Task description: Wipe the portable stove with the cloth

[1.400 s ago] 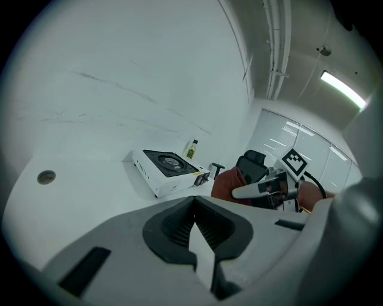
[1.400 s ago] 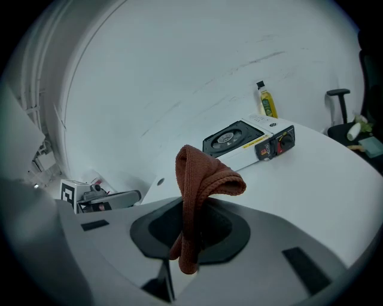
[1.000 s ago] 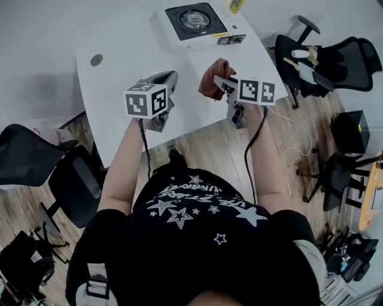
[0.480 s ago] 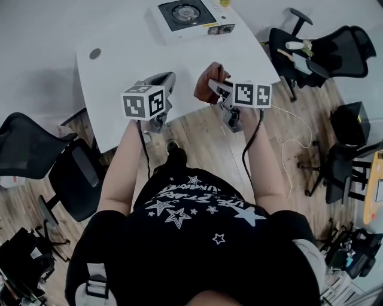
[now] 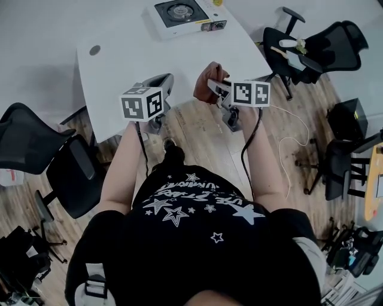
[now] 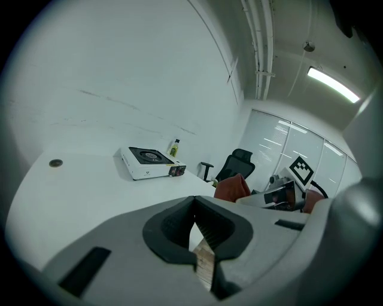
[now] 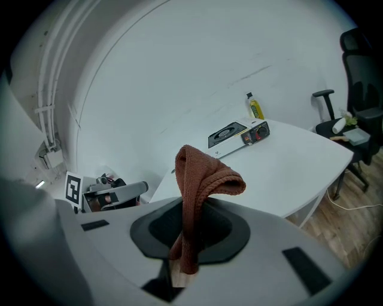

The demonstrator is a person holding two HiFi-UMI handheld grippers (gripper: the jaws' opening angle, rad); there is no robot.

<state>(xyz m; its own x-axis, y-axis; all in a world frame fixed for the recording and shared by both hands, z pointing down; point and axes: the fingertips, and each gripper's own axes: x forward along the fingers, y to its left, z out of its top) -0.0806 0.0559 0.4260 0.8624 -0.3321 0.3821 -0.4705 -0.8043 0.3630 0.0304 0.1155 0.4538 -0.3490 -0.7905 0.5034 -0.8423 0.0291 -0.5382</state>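
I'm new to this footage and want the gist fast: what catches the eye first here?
A brown cloth hangs pinched in the right gripper, over the white table near its front edge. The portable stove sits far off at the table's back. The left gripper hovers alongside, empty, jaws together.

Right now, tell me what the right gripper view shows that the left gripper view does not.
Only the right gripper view shows the right tongs up close, clamped on the brown cloth. Only the left gripper view shows the left tongs shut on nothing, a round table plug and a ceiling light. Both show the cloth, the portable stove, the yellow bottle and the white table.
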